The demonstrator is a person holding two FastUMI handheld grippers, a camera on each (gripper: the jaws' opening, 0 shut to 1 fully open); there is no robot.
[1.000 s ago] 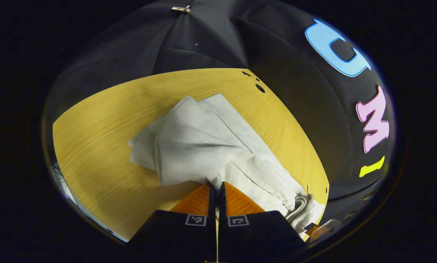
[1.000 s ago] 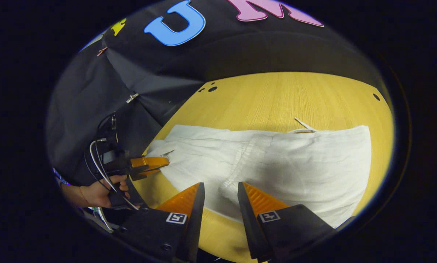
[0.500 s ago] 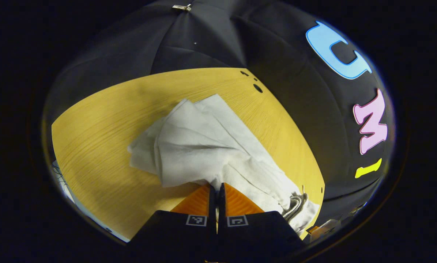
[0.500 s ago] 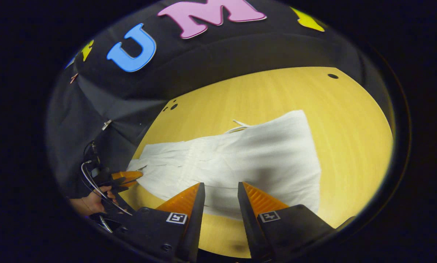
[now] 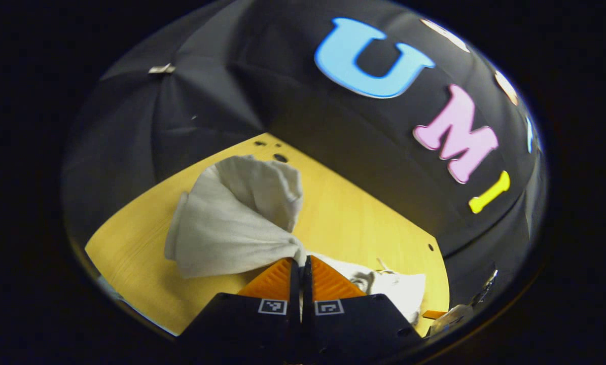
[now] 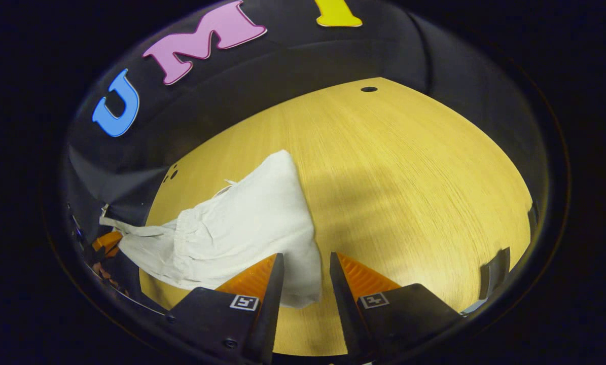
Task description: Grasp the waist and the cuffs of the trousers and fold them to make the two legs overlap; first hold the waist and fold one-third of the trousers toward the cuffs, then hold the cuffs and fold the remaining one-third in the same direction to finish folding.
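**A:** What is the left gripper (image 5: 300, 263) doing?

**B:** Its jaws are pressed together on a pinch of the white trousers (image 5: 232, 218). In the left gripper view the cloth fans out from the tips, up and to the left of the jaws, bunched and lifted over the desk (image 5: 343, 218). More of the garment lies flat on the desk just right of the jaws, where a gathered waistband (image 5: 363, 279) and a thin drawstring (image 5: 382, 264) show.

**A:** And the right gripper (image 6: 306, 263)?

**B:** Its jaws stand apart with nothing between the pads. In the right gripper view a corner of the trousers (image 6: 242, 228) reaches into the gap ahead of the tips, but I see no finger pressing on it. The rest of the cloth spreads away to the left of those jaws, lying on the desk (image 6: 409, 177), its elastic band (image 6: 181, 238) running across it.

**A:** Can you see the left gripper from there?

**B:** Yes, far to the left of the right jaws, at the edge of the view: the left gripper (image 6: 107, 242) sits where the cloth tapers to a stretched strip. Whether a hand shows there is too dark to tell.

**A:** What lies to the right of the right jaws?

**B:** Bare wood-grain desk, with a small dark hole (image 6: 368, 89) near its far edge.
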